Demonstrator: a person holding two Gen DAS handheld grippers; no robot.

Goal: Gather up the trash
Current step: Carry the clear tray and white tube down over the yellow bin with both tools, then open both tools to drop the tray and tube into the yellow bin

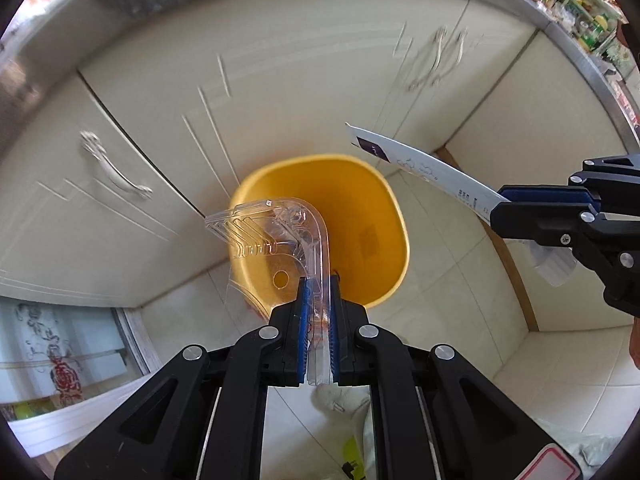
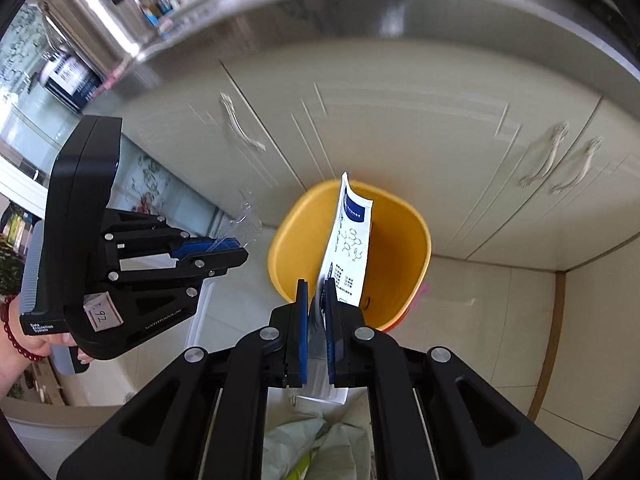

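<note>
A yellow bin stands on the tiled floor against cream cabinets; it also shows in the right wrist view. My left gripper is shut on a clear plastic tray, held above the bin's near left rim. My right gripper is shut on a white pouch with a dark blue label, held upright over the bin's front rim. The right gripper with the pouch shows at the right of the left wrist view. The left gripper shows at the left of the right wrist view.
Cream cabinet doors with handles run behind the bin under a steel counter edge. A steel pot stands on the counter. Crumpled bags lie on the floor below my grippers. A wooden strip runs along the floor at right.
</note>
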